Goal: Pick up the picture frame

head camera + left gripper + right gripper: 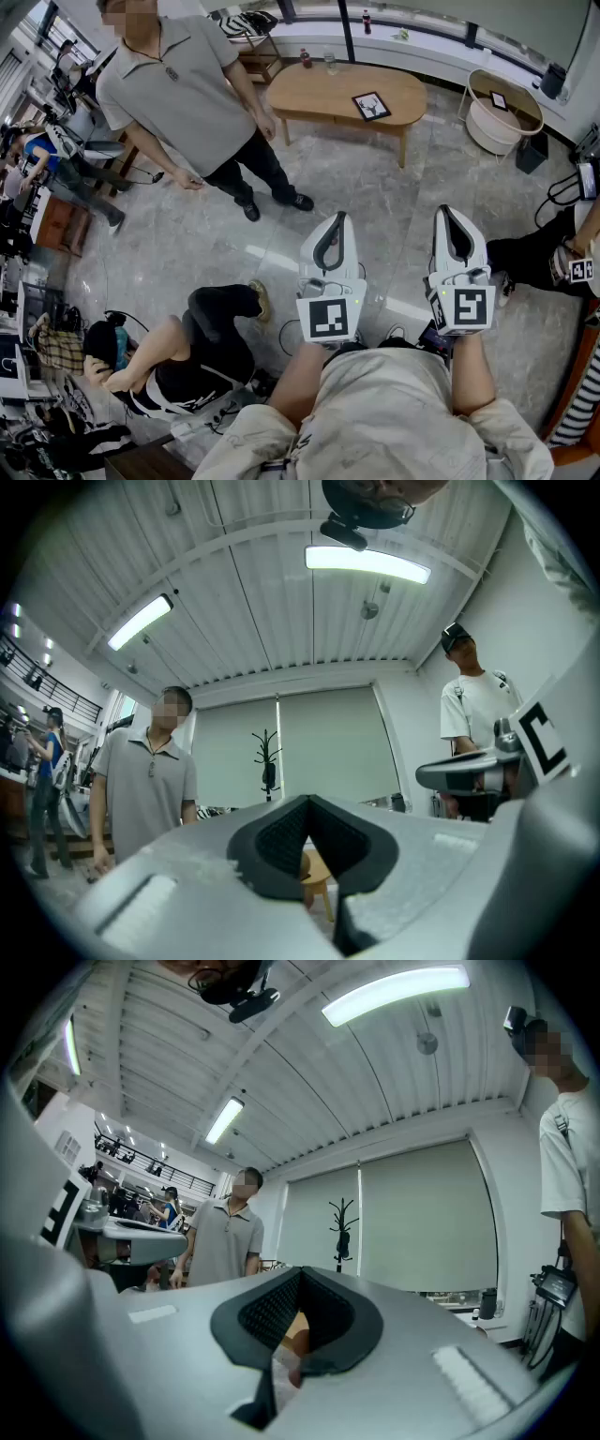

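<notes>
The picture frame (372,106), black with a white picture, lies flat on the right part of an oval wooden table (319,89) far ahead across the floor. My left gripper (337,222) and right gripper (449,215) are held level side by side near my body, well short of the table. Both are shut with nothing between the jaws. In the left gripper view the shut jaws (308,802) hide most of the table; a bit of its wood (315,868) shows in the gap. The right gripper view shows its shut jaws (300,1273) the same way.
A person in a grey polo (178,89) stands left of the table. Another person (178,361) crouches on the floor at my left. A white round basket (480,128) with a second small frame (499,100) stands at the right. Bottles (305,58) sit on the table's far edge.
</notes>
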